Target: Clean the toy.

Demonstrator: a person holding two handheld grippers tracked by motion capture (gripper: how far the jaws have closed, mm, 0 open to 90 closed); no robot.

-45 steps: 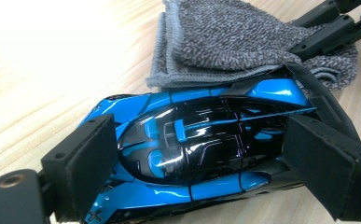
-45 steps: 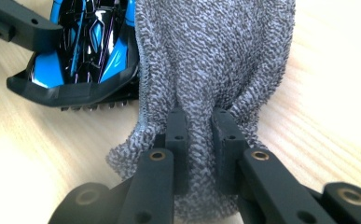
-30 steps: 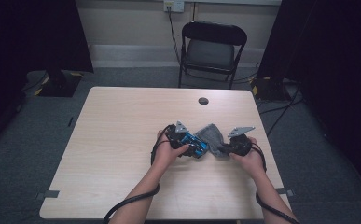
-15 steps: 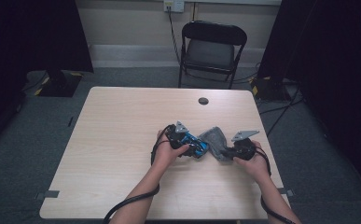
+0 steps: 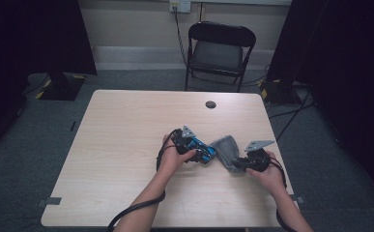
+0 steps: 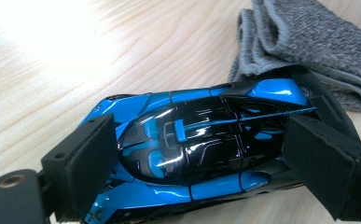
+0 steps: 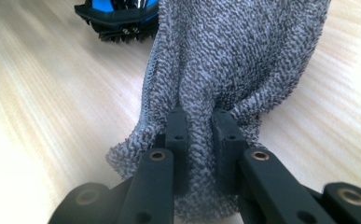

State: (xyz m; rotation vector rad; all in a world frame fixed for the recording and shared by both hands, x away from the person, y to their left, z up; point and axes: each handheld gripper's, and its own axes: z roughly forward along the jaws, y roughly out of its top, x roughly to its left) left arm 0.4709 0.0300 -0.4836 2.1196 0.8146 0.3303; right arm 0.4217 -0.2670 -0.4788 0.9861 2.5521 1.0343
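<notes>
Pale wood table [image 5: 126,145] under me, a folding chair [image 5: 221,50] beyond its far edge. My left gripper [image 6: 201,158] holds the toy car [image 6: 192,154] crosswise — one pad on each flank, the car resting on the table near its right half. It is glossy blue and black, low and sleek. Its one end touches the grey sock [image 7: 234,60], a knitted, speckled thing lying crumpled beside it. My right gripper [image 7: 200,126] has its jaws narrow, pinching a fold of that sock.
</notes>
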